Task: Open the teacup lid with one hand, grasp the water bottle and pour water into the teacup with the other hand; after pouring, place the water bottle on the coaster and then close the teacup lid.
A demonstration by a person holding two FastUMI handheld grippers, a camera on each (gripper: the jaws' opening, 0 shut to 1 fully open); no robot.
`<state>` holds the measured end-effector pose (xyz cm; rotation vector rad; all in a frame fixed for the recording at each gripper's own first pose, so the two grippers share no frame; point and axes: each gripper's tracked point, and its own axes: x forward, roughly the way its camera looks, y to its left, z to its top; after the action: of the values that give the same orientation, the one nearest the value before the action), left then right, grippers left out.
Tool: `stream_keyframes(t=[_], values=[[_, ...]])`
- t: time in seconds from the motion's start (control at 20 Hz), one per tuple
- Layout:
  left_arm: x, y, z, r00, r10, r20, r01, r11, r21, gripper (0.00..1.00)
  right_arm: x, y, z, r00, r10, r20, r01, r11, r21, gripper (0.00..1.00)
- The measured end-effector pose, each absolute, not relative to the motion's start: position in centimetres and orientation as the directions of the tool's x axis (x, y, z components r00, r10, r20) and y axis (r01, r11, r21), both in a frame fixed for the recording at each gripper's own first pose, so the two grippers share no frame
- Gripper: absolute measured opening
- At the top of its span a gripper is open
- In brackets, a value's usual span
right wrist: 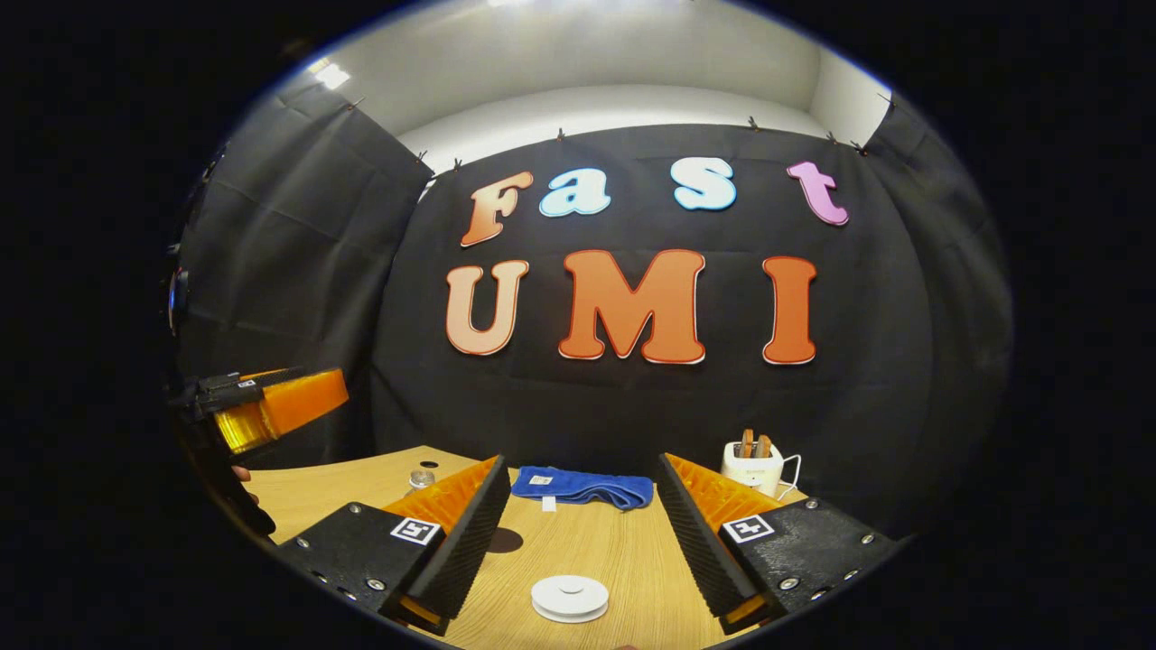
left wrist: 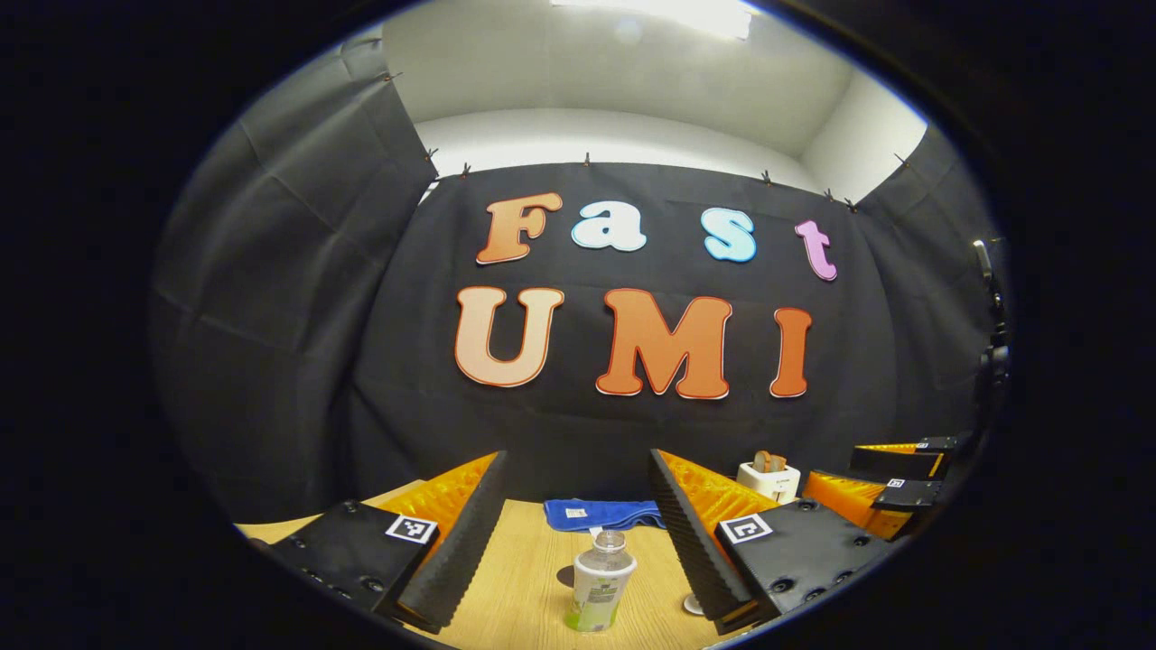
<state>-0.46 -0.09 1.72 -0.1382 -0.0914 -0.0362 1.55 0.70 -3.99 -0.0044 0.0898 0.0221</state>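
Teacup lid (right wrist: 570, 596) lies white and round on the wooden table (right wrist: 623, 542), low in the right gripper view, centred ahead of the right gripper (right wrist: 582, 533) and apart from both of its fingers. From this angle I cannot tell the cup under it. It looks like ceramic: stiff, smooth, probably slippery and liable to chip, so the small raised knob at its middle seems the safest place to pinch.

Further left on the table, the water bottle (left wrist: 602, 580) stands upright in the left gripper view, between the fingers of the left gripper (left wrist: 578, 533) but touching neither. It is clear plastic with a pale label, seemingly light and a little squashy, so a hold across the labelled body rather than the narrow neck should keep it steady. Just behind it a dark round patch (left wrist: 566, 576) shows on the table, possibly the coaster.

Both grippers hang with jaws spread wide, gripping nothing.

Beyond these, a folded blue cloth (right wrist: 582, 486) lies at the table's far side against the black wall, and a white holder (right wrist: 754, 466) with brown pieces stands at the far right. The middle of the table is bare wood, leaving fair room to lift and tilt; the near edge sits close under the grippers.
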Motion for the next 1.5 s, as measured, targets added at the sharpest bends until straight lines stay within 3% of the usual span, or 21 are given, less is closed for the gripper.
stream_keyframes(t=[0.15, 0.6, 1.1, 1.4, 1.45, 1.5], values=[[-0.4, -0.2, 1.3, 0.995, -0.027, 0.097, 0.039, 0.991, -0.129, 0.98, 2.3, 1.4, -6.2, 0.988, 0.048, -0.144, -0.047, 0.999, 0.011, 1.0], [-0.4, -1.2, 0.0, 0.994, -0.026, 0.106, 0.03, 0.999, -0.036, 0.98, 3.7, 2.8, -14.9, 0.946, 0.102, -0.308, -0.08, 0.993, 0.084, 0.94], [0.3, -1.1, -2.1, 0.999, -0.039, 0.039, 0.042, 0.995, -0.093, 0.98, 4.2, 2.3, -21.8, 0.891, 0.086, -0.445, -0.075, 0.996, 0.043, 0.69], [0.6, -1.6, -3.3, 0.999, -0.03, 0.031, 0.031, 0.999, -0.033, 0.98, 4.3, 1.2, -25.2, 0.858, 0.062, -0.511, -0.051, 0.998, 0.035, 0.5], [0.6, -2.1, -3.6, 0.999, -0.041, 0.023, 0.041, 0.999, -0.035, 0.98, 4.3, 1.2, -25.5, 0.854, 0.058, -0.517, -0.052, 0.998, 0.026, 0.42], [0.7, -2.5, -3.8, 0.999, -0.049, 0.017, 0.05, 0.998, -0.037, 0.98, 4.2, 1.3, -25.4, 0.856, 0.063, -0.514, -0.058, 0.998, 0.026, 0.45]])
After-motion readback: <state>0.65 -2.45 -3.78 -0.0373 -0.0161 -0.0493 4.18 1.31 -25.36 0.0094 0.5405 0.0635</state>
